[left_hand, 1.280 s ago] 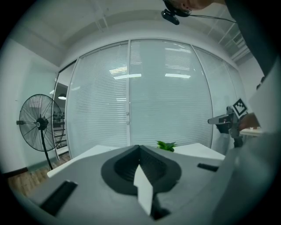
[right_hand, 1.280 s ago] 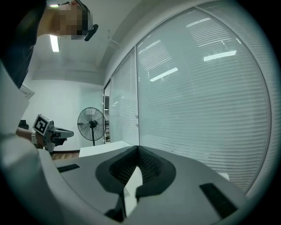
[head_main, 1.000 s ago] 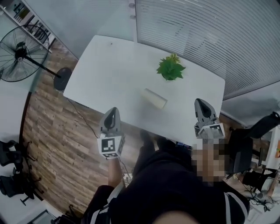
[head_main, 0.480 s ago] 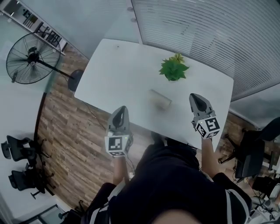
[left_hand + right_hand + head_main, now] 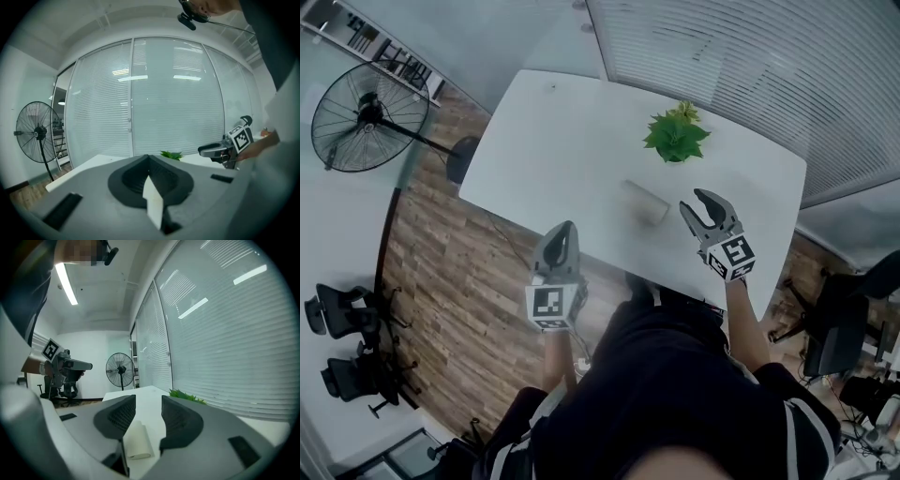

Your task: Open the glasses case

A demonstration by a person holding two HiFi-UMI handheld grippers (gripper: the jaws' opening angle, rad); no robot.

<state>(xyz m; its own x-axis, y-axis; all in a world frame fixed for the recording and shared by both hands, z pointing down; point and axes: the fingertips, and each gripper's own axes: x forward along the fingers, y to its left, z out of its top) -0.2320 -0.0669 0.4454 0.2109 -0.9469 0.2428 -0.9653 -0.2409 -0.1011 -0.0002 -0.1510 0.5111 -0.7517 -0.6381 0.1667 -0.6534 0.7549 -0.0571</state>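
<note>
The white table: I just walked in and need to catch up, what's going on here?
A person holds a gripper in each hand at the near edge of the white table. The right gripper, jaws opening and empty, points at the pale beige oblong glasses case, lying closed and untouched on the table. The left gripper hangs shut off the edge.

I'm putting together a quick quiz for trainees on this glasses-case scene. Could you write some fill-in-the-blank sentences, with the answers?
1. The cream oblong glasses case lies on the white table with its lid ___.
2. The left gripper has its jaws ___.
3. The black pedestal fan stands on the wooden ___.
Missing words: closed; shut; floor.
</note>
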